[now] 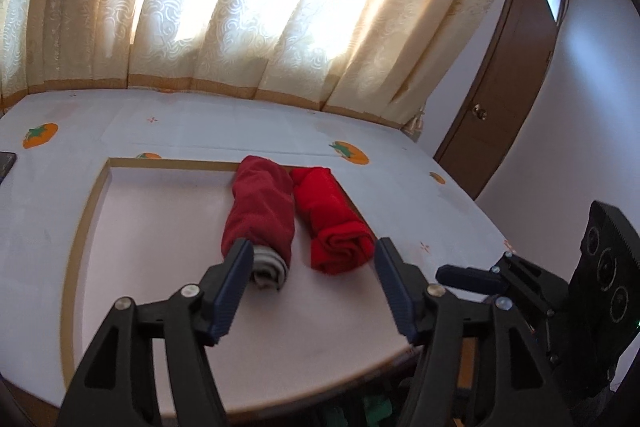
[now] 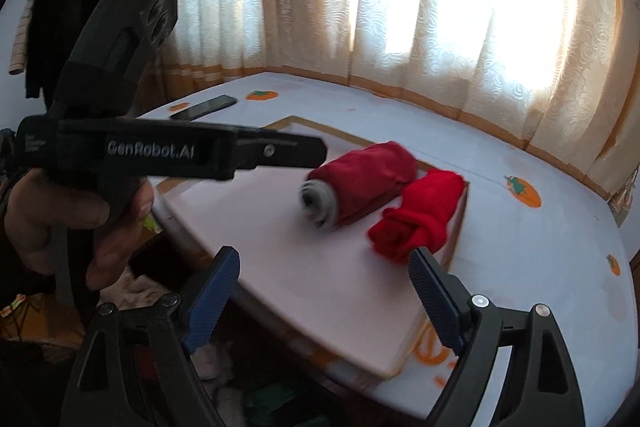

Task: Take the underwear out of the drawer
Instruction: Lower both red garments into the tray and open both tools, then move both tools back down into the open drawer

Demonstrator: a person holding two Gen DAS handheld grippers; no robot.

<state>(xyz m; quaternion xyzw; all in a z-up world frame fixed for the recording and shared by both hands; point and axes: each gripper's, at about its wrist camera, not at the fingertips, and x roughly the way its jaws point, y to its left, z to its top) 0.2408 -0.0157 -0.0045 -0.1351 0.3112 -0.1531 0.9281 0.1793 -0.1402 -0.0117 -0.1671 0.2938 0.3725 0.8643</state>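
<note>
Two soft cloth rolls, dark red roll [image 1: 260, 207] and bright red roll [image 1: 332, 227], lie on a smooth matt tabletop [image 1: 160, 247]; at twelve o'clock hangs an embossed fabric curtain [image 1: 240, 7].

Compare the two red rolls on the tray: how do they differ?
The dark red roll is maroon with a grey layer showing at its near end; the bright red roll is scarlet throughout. The dark red roll looks thicker; the bright red roll lies against the tray edge. Both are rolled, lying side by side.
</note>
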